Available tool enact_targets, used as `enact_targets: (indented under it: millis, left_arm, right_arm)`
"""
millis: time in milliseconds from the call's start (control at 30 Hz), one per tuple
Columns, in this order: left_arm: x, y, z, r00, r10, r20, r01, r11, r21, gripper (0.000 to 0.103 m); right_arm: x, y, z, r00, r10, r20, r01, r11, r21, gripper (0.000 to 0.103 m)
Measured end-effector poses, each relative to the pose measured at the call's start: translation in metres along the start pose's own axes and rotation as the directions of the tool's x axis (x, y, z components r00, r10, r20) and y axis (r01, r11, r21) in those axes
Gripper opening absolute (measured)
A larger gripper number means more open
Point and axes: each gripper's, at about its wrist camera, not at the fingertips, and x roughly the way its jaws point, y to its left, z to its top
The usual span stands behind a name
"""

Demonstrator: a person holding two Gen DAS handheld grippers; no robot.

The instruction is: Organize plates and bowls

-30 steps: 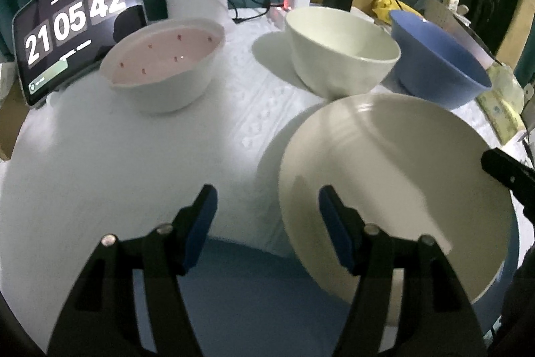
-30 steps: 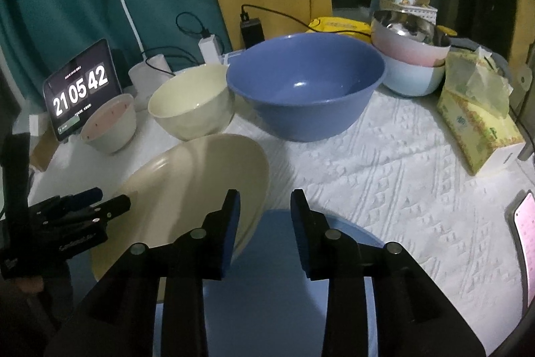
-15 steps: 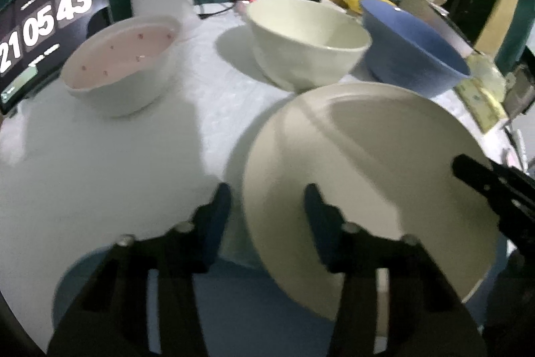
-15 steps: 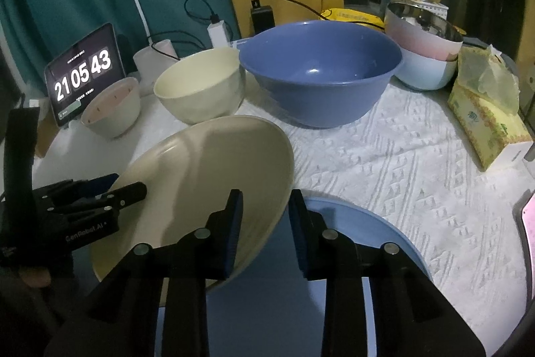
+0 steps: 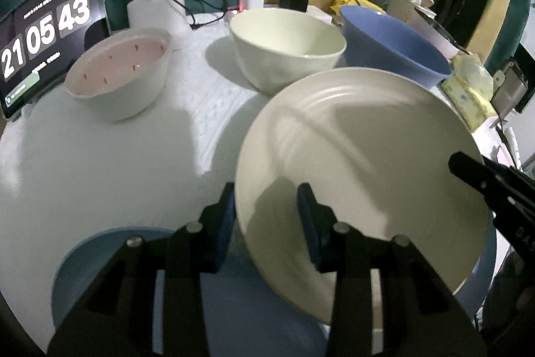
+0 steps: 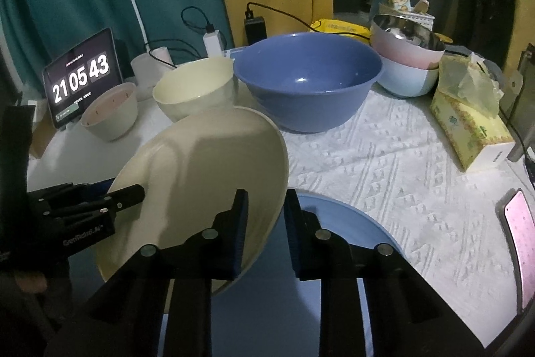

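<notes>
We saw a cream plate tilted over a light blue plate, a pink-lined white bowl with red specks, a cream bowl, a deep blue bowl, and a white tablecloth with an embossed pattern.

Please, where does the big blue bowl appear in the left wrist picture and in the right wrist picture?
Left wrist view: the blue bowl is at upper right, behind the cream plate, right of the cream bowl.
Right wrist view: the bowl is at upper centre, beyond the plate.
Shared landmark: the clock screen, far left in both.
</notes>
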Motion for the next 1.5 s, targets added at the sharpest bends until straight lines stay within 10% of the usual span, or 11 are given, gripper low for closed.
enact_targets:
  millis: [1500]
  left_arm:
    - [-0.043,-0.090,-0.056,1.000,-0.026,0.012,0.024,0.987,0.162,0.038]
  right_arm:
    - [-0.059,-0.064,-0.060,0.998,-0.061,0.024,0.058,0.994,0.097,0.024]
